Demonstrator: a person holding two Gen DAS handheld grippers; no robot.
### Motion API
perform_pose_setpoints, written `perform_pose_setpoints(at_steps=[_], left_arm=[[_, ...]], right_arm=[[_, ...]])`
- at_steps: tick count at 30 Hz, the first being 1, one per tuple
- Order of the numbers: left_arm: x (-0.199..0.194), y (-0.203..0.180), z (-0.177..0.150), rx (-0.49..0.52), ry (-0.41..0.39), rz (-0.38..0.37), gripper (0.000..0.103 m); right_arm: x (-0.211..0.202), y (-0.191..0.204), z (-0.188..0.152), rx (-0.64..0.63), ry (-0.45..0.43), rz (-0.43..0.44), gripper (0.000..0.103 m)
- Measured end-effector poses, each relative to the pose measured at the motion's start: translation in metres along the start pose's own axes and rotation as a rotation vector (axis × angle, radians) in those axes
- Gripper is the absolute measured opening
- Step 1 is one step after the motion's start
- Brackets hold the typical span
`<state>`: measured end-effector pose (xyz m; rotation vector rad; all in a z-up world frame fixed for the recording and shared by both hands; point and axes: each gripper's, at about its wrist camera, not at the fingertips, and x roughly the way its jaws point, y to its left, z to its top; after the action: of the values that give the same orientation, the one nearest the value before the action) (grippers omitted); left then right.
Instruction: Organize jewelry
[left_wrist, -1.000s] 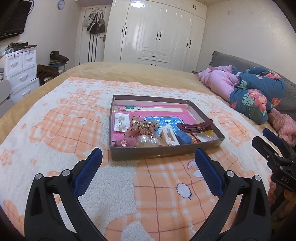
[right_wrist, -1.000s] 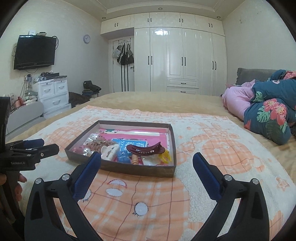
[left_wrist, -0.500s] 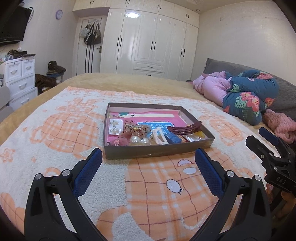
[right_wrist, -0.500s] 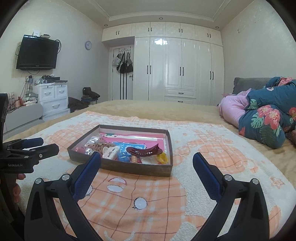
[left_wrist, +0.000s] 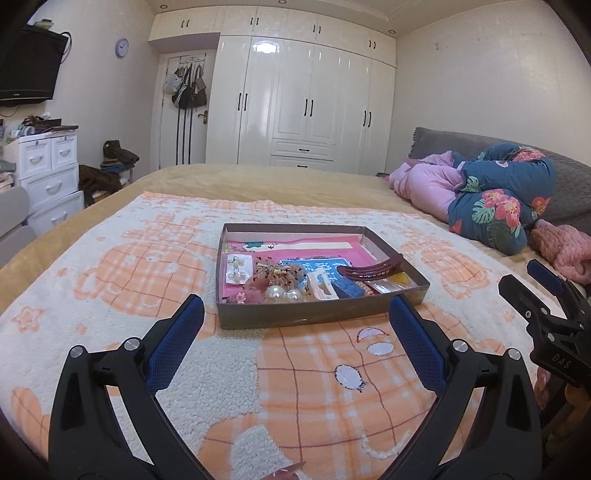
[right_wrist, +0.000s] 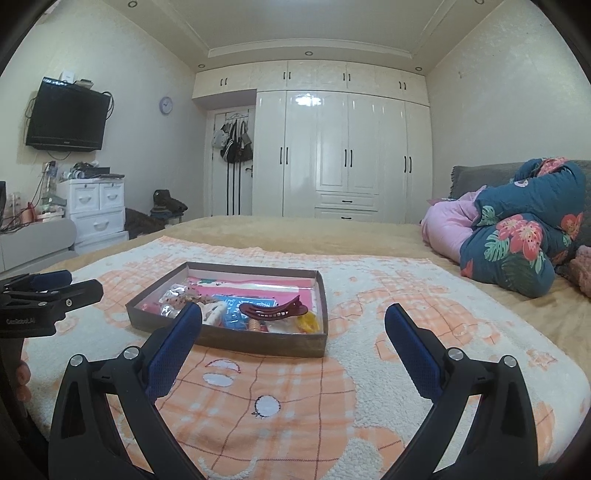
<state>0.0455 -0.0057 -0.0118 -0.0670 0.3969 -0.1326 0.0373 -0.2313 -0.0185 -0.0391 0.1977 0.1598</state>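
Jewelry tray (left_wrist: 321, 317), a shallow brown box, is lying on the orange-and-white blanket (left_wrist: 110, 280) covering the bed. Inside it, a dark red hair claw (left_wrist: 371, 268) is resting across the right-hand pieces, with two pearl beads (left_wrist: 283, 294) sitting near the front wall. Left gripper (left_wrist: 295, 332) and right gripper (right_wrist: 293, 334) are both hovering short of the tray, jaws spread wide and holding nothing. Folded quilts (right_wrist: 517, 236) are lying well apart, by the headboard.
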Motion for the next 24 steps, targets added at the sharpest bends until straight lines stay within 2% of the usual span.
perform_pose_setpoints(at_steps=[5, 11, 24], left_arm=[[-0.0032, -0.0021, -0.0004, 0.011, -0.015, 0.016, 0.092], [-0.0091, -0.0015, -0.0008, -0.005, -0.032, -0.001, 0.092], [-0.0059, -0.004, -0.0032, 0.0, -0.02, 0.007, 0.092]], right_arm=[[-0.0032, 0.0002, -0.0057, -0.003, -0.01, -0.011, 0.097], [-0.0049, -0.0011, -0.0061, 0.017, -0.022, -0.021, 0.097], [-0.0039, -0.0032, -0.0082, 0.032, -0.011, -0.023, 0.097]])
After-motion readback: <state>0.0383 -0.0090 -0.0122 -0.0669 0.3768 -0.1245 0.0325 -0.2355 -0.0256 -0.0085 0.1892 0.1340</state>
